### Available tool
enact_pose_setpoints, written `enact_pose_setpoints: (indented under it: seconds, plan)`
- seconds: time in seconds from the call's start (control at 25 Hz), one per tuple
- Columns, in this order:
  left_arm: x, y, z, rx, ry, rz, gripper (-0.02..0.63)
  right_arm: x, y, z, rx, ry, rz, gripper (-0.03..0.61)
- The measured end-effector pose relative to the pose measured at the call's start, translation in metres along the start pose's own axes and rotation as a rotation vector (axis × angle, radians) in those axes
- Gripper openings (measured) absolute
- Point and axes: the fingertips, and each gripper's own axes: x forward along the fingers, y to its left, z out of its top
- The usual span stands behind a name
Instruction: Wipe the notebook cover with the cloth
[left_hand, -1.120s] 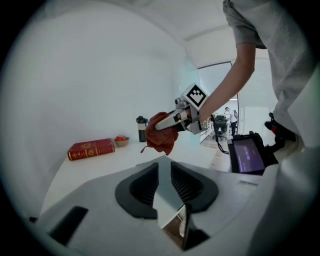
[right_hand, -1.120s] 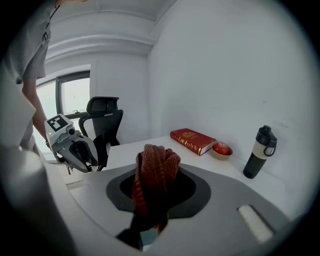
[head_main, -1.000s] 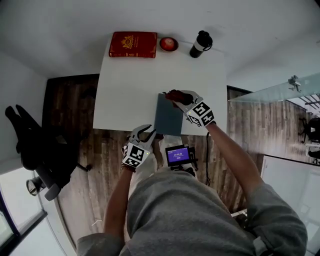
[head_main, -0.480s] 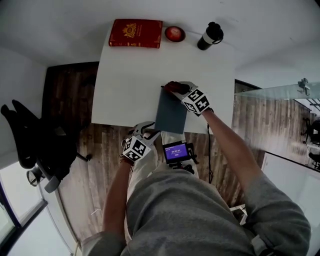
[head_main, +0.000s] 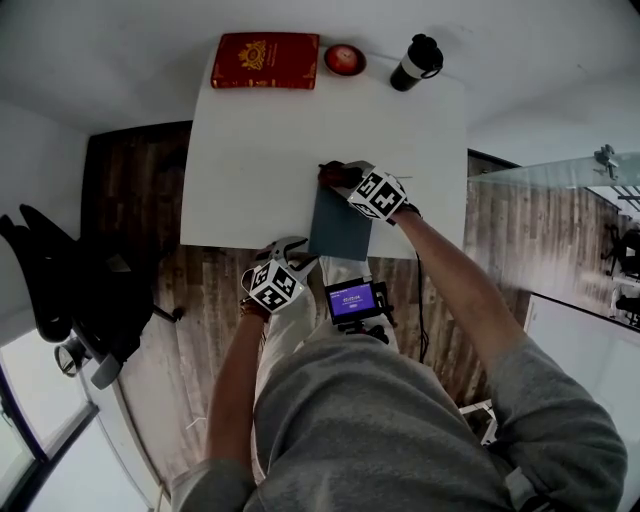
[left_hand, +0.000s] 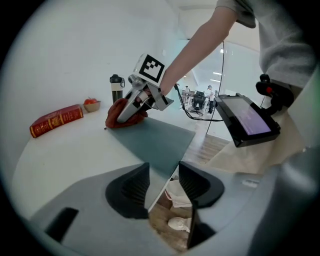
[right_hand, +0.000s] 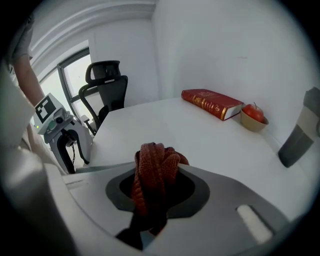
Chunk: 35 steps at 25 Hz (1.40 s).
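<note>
We see the cloth (right_hand: 152, 175) as a coarse, ribbed knit, while the notebook cover (left_hand: 155, 140) looks smooth and matt. The table (head_main: 270, 150) is a smooth white top with little sheen, the floor (head_main: 135, 200) wood planking, and the red book (head_main: 265, 60) bears gilt stamping.

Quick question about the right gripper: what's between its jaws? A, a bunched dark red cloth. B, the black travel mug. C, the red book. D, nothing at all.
A: the right gripper view shows the cloth bunched up between the jaws of the right gripper, and the head view shows it pressed on the far end of the notebook.
</note>
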Motion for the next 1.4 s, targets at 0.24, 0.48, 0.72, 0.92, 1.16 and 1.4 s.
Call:
enact_pose_setpoints:
  seconds: [0.24,0.48,0.72,0.92,1.16,1.4]
  plan:
    - [0.007,0.0,0.0,0.037,0.039,0.015,0.158,0.005,0.014,-0.004,-0.018,0.038,0.011,0.094]
    - [0.008,0.002,-0.001,0.046,0.055,0.032,0.158,0.006,0.022,-0.004,0.002,0.041,0.021,0.092]
    - [0.009,0.0,-0.002,0.037,0.065,0.027,0.158,0.005,0.035,-0.008,-0.026,0.067,0.05,0.089]
    - [0.01,0.002,-0.003,0.046,0.069,0.038,0.16,0.005,0.049,-0.01,-0.048,0.079,0.076,0.086]
    - [0.011,0.002,-0.003,0.048,0.07,0.041,0.16,0.004,0.065,-0.015,-0.05,0.066,0.081,0.083]
    - [0.011,0.002,-0.003,0.045,0.07,0.039,0.16,0.004,0.081,-0.019,-0.045,0.064,0.094,0.083]
